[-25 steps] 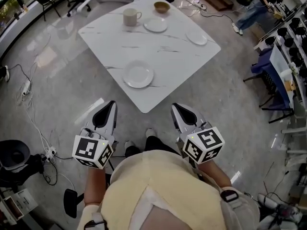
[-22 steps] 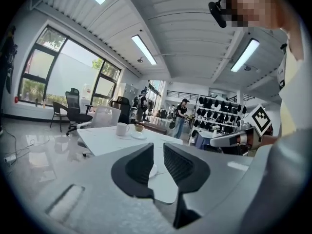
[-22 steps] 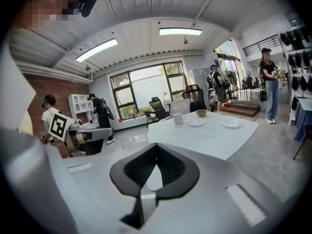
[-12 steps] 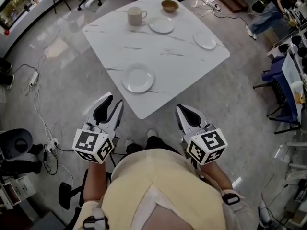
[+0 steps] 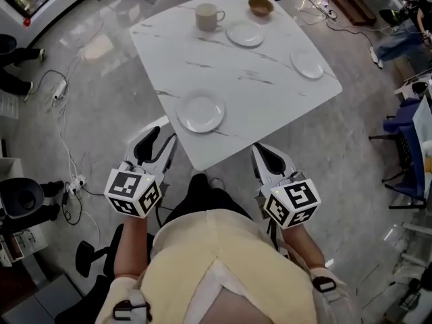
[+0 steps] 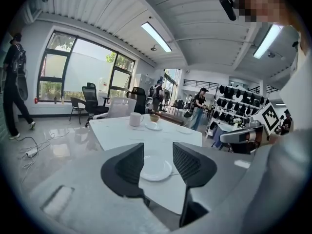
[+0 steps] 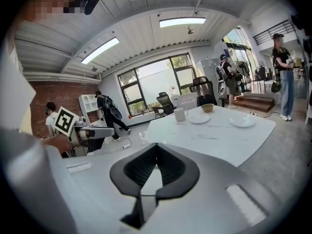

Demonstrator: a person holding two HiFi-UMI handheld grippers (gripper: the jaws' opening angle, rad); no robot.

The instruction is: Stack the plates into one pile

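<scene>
Currently: left claw (image 5: 159, 139) just opened wide, empty, aimed at near plate (image 5: 201, 112) on surface (image 5: 256, 106); pickup likely next. Right claw (image 5: 266, 157) closed, empty. Far plate (image 5: 245, 34) and right plate (image 5: 308, 65) unstacked.

The person holds both grippers out ahead of the torso (image 5: 216, 262), side by side and well apart, both pointing forward and slightly down. The left gripper (image 5: 160, 138) has its jaws apart, having just been opening, with nothing gripped between them. The right gripper (image 5: 264, 152) has its jaws pressed together, empty. Both forearms (image 5: 131, 248) run back toward the body.
</scene>
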